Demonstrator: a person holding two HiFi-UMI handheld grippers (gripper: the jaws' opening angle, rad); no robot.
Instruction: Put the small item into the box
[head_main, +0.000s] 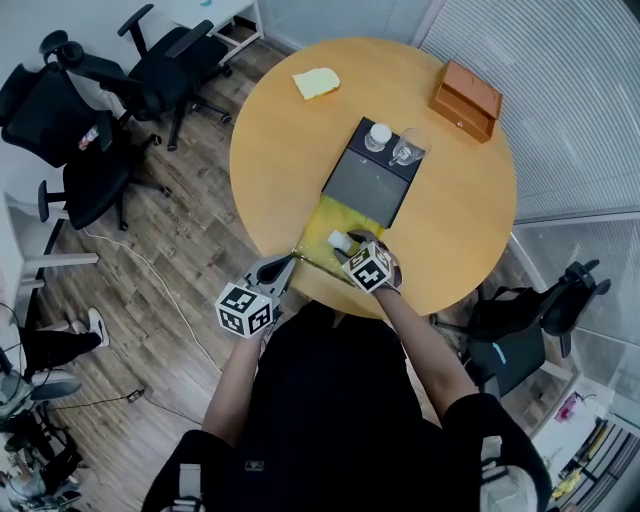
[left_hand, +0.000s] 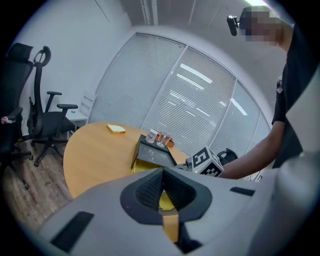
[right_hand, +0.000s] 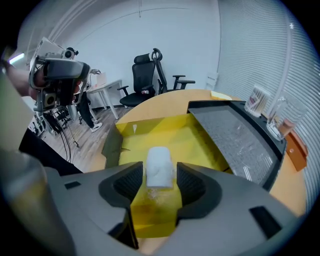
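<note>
Between the spread jaws of your R gripper (right_hand: 159, 176) sits the item (right_hand: 159, 165), down in the yellow box (right_hand: 200, 145), pads not squeezing it. Your L gripper (left_hand: 162, 192) pinches the flap (left_hand: 171, 227). Looks nearly done: just lift R away.

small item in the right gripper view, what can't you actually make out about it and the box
- The small item: whether it rests on the yellow box floor; the right gripper hides its lower end, right gripper view.
- Same item, head view: too small for detail.
- Box's near end, left gripper view: behind the left gripper.
</note>
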